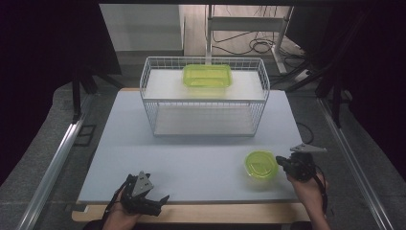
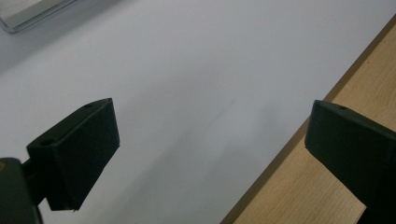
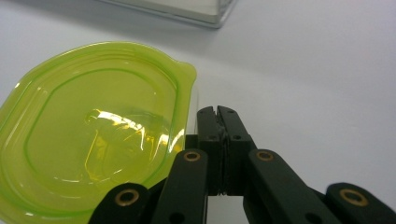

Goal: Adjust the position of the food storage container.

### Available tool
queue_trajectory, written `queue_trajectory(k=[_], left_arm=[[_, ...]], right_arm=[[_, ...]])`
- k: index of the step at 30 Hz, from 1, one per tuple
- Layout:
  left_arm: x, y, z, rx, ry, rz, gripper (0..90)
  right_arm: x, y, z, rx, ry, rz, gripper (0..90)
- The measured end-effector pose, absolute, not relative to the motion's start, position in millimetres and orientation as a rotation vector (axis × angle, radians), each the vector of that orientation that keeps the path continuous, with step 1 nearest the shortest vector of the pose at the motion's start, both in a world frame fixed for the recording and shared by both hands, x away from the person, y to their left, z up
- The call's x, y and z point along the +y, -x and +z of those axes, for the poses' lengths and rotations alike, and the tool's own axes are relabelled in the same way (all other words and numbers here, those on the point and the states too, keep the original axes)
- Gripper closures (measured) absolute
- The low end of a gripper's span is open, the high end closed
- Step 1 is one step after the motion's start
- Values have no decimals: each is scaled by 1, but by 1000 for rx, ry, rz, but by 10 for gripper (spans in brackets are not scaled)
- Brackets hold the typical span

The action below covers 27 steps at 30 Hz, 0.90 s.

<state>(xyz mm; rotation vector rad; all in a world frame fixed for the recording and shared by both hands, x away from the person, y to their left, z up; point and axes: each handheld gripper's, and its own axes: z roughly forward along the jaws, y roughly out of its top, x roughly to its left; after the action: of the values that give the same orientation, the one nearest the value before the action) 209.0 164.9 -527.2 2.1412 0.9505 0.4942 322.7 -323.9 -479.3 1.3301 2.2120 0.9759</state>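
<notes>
Table edge (image 2: 299, 140) lies under the gaping left tool (image 2: 210, 154); right tool (image 3: 218, 116), pressed together, sits beside the green lid (image 3: 93, 135).

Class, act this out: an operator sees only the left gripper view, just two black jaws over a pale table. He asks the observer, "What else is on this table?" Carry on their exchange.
Observer: A white wire basket stands at the far side, with a green rectangular container on its upper shelf.
Operator: Anything nearer me?
Observer: Yes, a small green container sits on the table toward the near right.
Operator: Where is the other gripper?
Observer: The right gripper is just beside that small container's rim, its jaws closed together with nothing between them.
Operator: And mine?
Observer: The left gripper is at the table's near edge, jaws wide apart, far from both containers.
</notes>
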Motion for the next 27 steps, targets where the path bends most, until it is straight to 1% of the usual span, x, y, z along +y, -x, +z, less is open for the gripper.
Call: queue_trajectory(k=[7,12,17,27], left_arm=[[165,-209,-527,948,-2144,496,31],[166,-209,-527,952,-2141,498,31],[165,-209,-527,953,-2143,499,31],[165,-209,-528,949,-2155,499,31]], right_arm=[[-308,-318,-479,2255,-1300,1002,857],[-317,-316,-480,2247,-1310,954,891],[-322,-307,-489,2310,-1333,950,894],[-296,-304,-500,2435,-1268,963,893]])
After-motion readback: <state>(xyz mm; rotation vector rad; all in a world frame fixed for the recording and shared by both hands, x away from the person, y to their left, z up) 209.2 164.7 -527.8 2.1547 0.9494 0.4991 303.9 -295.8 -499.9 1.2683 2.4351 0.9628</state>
